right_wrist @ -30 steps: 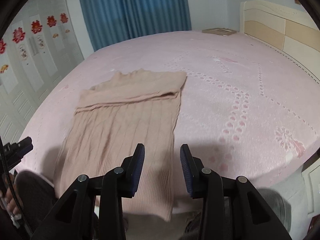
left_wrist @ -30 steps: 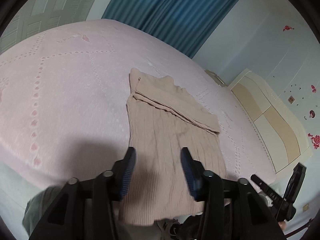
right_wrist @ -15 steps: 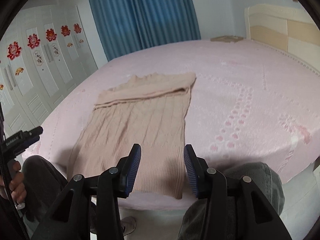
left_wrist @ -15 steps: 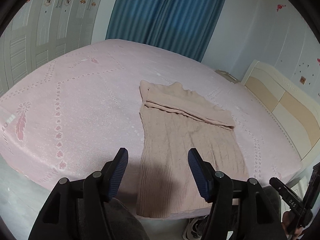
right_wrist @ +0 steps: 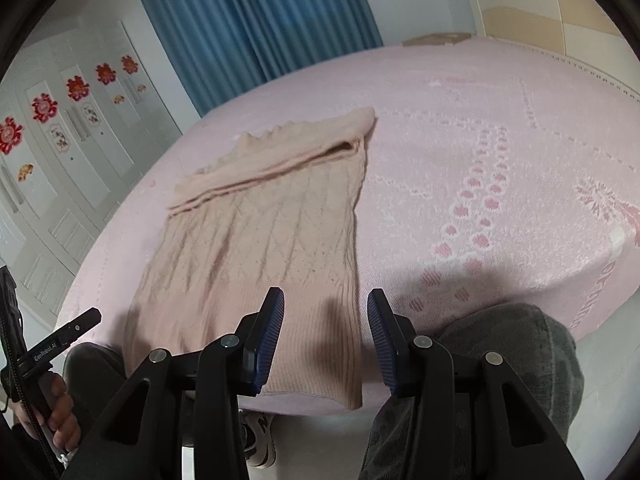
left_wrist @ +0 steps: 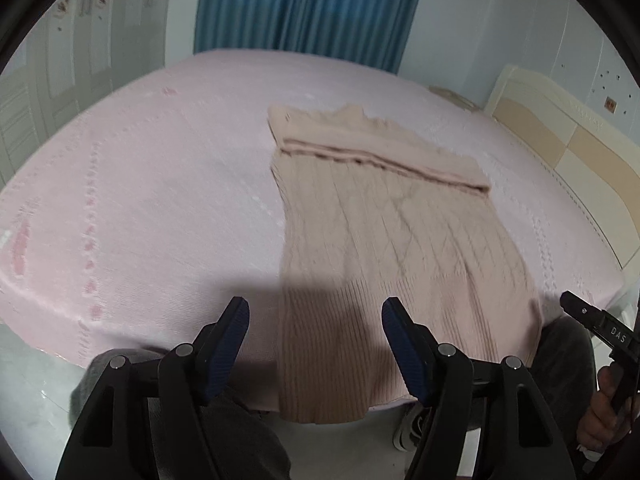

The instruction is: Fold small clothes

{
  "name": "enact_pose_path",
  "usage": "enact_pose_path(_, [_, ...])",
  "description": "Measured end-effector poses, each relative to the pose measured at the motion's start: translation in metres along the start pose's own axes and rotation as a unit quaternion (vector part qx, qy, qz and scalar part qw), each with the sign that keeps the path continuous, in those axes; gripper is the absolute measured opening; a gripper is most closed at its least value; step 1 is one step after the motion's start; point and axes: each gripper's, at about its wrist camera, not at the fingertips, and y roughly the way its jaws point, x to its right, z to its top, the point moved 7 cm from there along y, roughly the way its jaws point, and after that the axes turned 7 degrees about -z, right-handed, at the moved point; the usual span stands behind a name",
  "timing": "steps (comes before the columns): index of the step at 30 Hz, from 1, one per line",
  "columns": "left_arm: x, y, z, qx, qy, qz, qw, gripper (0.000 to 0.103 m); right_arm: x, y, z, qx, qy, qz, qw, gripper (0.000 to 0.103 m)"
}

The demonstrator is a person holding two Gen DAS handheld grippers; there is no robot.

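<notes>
A: Starting with the left wrist view, what is the left tool [left_wrist: 315,320] doing?

B: It is hanging released, jaws spread wide and grasping nothing. The sweater [left_wrist: 384,240] is lying on the bed [left_wrist: 140,168] just ahead of the tool, with its ribbed hem drooping over the near edge, between and slightly below the pads.

A: Is any folding showing there?

B: One fold, I would say. At the far end of the sweater, away from the tool, a band of knit is lying doubled across the body, probably the sleeves or top turned in. The long body is lying flat and single beyond that.

A: And the right wrist view?

B: The right tool [right_wrist: 326,312] is also hanging released, gripping nothing. The sweater [right_wrist: 260,240] is sitting ahead and to the tool's left, and its right hem corner is lying just in front of the left pad. The doubled band is showing again at the far end.

A: So how far along is the job?

B: Early to middle, by my judgement. The first tuck looks done; the body is waiting to be brought up from the hem, likely both tools taking a corner each. Neither is touching cloth yet.
</notes>
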Motion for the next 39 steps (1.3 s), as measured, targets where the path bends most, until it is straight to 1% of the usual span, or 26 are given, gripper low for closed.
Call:
enact_pose_path(2, [-0.001, 0.012, -0.004, -0.017, -0.004, -0.001, 0.9999, 0.066, -0.001, 0.008, -0.002, -0.014, -0.004, -0.006, 1.0, 0.044])
enact_pose_path(5, [-0.007, 0.024, -0.008, -0.022, -0.01, 0.004, 0.9997, 0.065, -0.002, 0.018, -0.004, -0.029, -0.011, -0.019, 0.999, 0.044])
enact_pose_path(7, [-0.014, 0.033, -0.01, -0.032, -0.018, 0.014, 0.9992, 0.058, -0.004, 0.024, -0.006, -0.037, -0.014, -0.025, 0.999, 0.043])
enact_pose_path(8, [-0.018, 0.038, -0.011, -0.044, -0.032, 0.012, 0.9985, 0.049, -0.005, 0.026, -0.007, -0.041, -0.017, -0.026, 0.999, 0.043])
enact_pose_path(9, [-0.02, 0.041, -0.01, -0.048, -0.045, 0.01, 0.9978, 0.048, -0.007, 0.029, -0.007, -0.044, -0.021, -0.029, 0.998, 0.042])
enact_pose_path(11, [-0.022, 0.041, -0.008, -0.035, -0.052, 0.004, 0.998, 0.048, -0.009, 0.034, -0.008, -0.049, -0.025, -0.035, 0.998, 0.042])
enact_pose_path(14, [-0.021, 0.046, -0.008, -0.037, -0.049, 0.009, 0.9981, 0.048, -0.012, 0.045, -0.011, -0.062, -0.032, -0.047, 0.996, 0.042])
enact_pose_path(16, [-0.018, 0.047, -0.008, -0.036, -0.039, 0.017, 0.9984, 0.048, -0.016, 0.047, -0.009, -0.054, -0.042, -0.056, 0.996, 0.042])
enact_pose_path(17, [-0.017, 0.048, -0.008, -0.035, -0.037, 0.022, 0.9985, 0.046, -0.018, 0.048, -0.01, -0.053, -0.048, -0.061, 0.996, 0.043])
enact_pose_path(18, [-0.016, 0.048, -0.008, -0.032, -0.035, 0.023, 0.9986, 0.039, -0.019, 0.05, -0.011, -0.051, -0.054, -0.067, 0.995, 0.043])
enact_pose_path(19, [-0.016, 0.049, -0.007, -0.031, -0.036, 0.02, 0.9987, 0.034, -0.021, 0.05, -0.01, -0.047, -0.06, -0.072, 0.994, 0.043])
enact_pose_path(20, [-0.016, 0.05, -0.006, -0.031, -0.038, 0.014, 0.9987, 0.025, -0.024, 0.051, -0.01, -0.044, -0.068, -0.078, 0.994, 0.039])
enact_pose_path(21, [-0.016, 0.05, -0.005, -0.029, -0.041, 0.011, 0.9987, 0.016, -0.027, 0.052, -0.011, -0.041, -0.079, -0.082, 0.993, 0.031])
enact_pose_path(22, [-0.016, 0.051, -0.005, -0.029, -0.047, 0.001, 0.9985, 0.011, -0.031, 0.052, -0.011, -0.038, -0.091, -0.082, 0.992, 0.025])
enact_pose_path(23, [-0.017, 0.051, -0.005, -0.029, -0.052, -0.006, 0.9982, 0.01, -0.035, 0.052, -0.012, -0.036, -0.101, -0.078, 0.991, 0.011])
enact_pose_path(24, [-0.017, 0.05, -0.004, -0.027, -0.057, -0.01, 0.998, 0.01, -0.036, 0.051, -0.012, -0.034, -0.107, -0.079, 0.991, 0.009])
enact_pose_path(26, [-0.021, 0.046, -0.002, -0.019, -0.07, -0.018, 0.9972, 0.01, -0.037, 0.049, -0.011, -0.025, -0.114, -0.084, 0.99, 0.008])
enact_pose_path(28, [-0.029, 0.04, -0.002, -0.009, -0.085, -0.02, 0.9961, 0.009, -0.033, 0.043, -0.008, -0.013, -0.101, -0.082, 0.991, 0.008])
enact_pose_path(30, [-0.035, 0.035, -0.001, -0.001, -0.102, -0.032, 0.9942, 0.009, -0.02, 0.03, 0.001, 0.006, -0.066, -0.074, 0.995, 0.008])
enact_pose_path(31, [-0.038, 0.033, -0.001, 0.001, -0.111, -0.033, 0.9932, 0.009, -0.012, 0.026, 0.003, 0.009, -0.044, -0.066, 0.997, 0.008])
enact_pose_path(33, [-0.043, 0.034, -0.002, 0.002, -0.125, -0.026, 0.9918, 0.007, -0.002, 0.029, 0.004, -0.004, -0.016, -0.058, 0.998, 0.008])
enact_pose_path(34, [-0.044, 0.035, -0.003, -0.003, -0.134, -0.032, 0.9905, 0.007, 0.0, 0.034, 0.003, -0.018, -0.01, -0.062, 0.998, 0.008])
enact_pose_path(36, [-0.044, 0.037, -0.004, -0.006, -0.137, -0.035, 0.9899, 0.007, -0.002, 0.041, 0.0, -0.032, -0.016, -0.07, 0.997, 0.008])
enact_pose_path(39, [-0.039, 0.039, -0.005, -0.011, -0.12, -0.024, 0.9924, 0.008, -0.012, 0.042, -0.003, -0.03, -0.043, -0.079, 0.995, 0.009])
